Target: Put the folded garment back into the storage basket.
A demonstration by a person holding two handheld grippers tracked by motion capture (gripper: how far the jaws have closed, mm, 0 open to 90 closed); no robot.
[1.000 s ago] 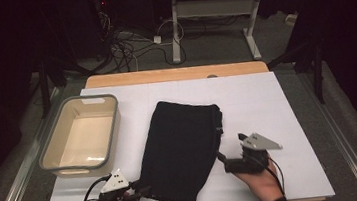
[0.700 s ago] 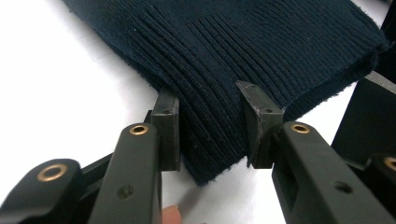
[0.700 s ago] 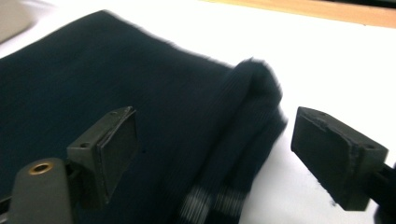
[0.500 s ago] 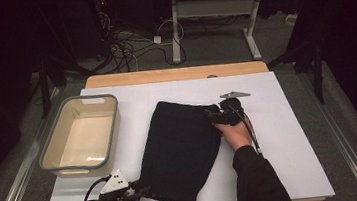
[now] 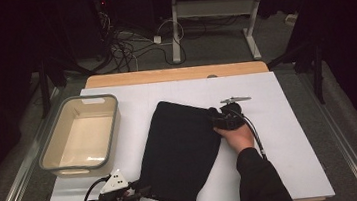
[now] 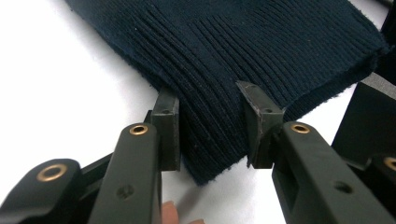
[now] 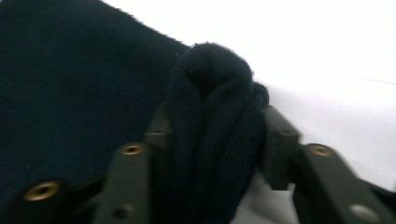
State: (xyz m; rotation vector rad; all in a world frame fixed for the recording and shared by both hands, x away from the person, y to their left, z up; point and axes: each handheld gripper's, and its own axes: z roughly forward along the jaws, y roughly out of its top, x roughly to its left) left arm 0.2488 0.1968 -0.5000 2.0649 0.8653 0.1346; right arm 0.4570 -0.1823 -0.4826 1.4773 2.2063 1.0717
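since a second ago the right tongs (image 5: 217, 119) have travelled to the far corner of the dark knit garment (image 5: 182, 150) and closed on it, while the left tongs (image 5: 141, 191) clamp its near corner beside the tub (image 5: 51, 154), readying a fold.

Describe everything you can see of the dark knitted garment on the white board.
The dark knitted garment is navy-black ribbed knit, folded into a long flat panel lying aslant on the white board, right of the tub. The left gripper pinches its near corner; the right gripper has just closed on a bunched far corner.
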